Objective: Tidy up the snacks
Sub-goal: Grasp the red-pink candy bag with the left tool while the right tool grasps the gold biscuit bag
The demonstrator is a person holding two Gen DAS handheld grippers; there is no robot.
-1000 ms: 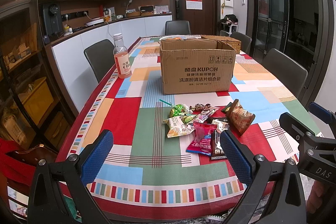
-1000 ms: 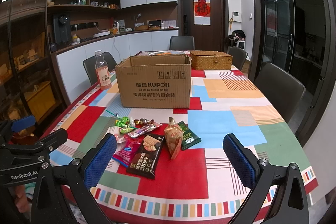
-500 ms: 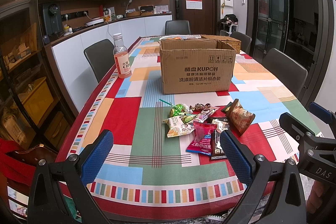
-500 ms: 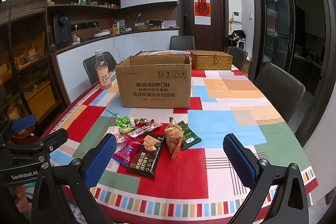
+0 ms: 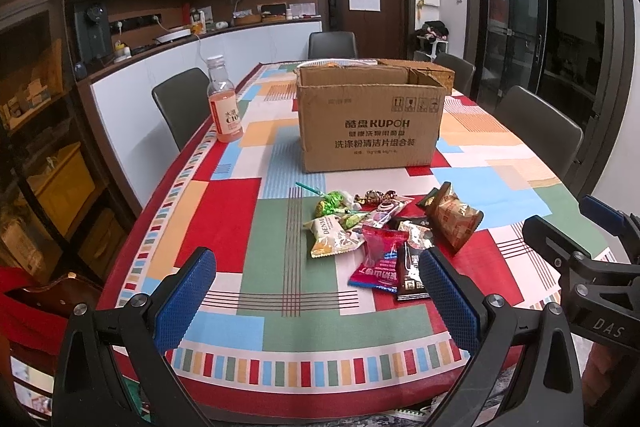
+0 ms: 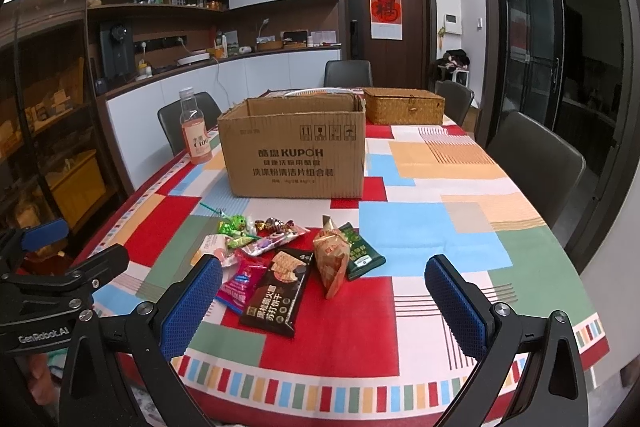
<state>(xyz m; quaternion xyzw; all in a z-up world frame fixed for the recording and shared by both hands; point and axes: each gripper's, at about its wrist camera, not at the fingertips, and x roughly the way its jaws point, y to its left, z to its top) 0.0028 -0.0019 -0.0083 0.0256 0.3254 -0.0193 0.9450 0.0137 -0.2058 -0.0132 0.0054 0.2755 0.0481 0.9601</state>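
Over the table's near edge I hold left gripper (image 5: 316,293) and right gripper (image 6: 324,297) level, both spread wide, empty; snacks (image 6: 288,259), box (image 6: 294,147) unchanged since earlier frames

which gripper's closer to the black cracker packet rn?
Right. The right gripper frames the black cracker packet between its open fingers; the left gripper sits left of it, the packet by its right finger.

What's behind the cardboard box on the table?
Behind the cardboard box sits a woven basket, off to its right, and a white rim peeks over its back edge. What the rim belongs to is hidden by the box.
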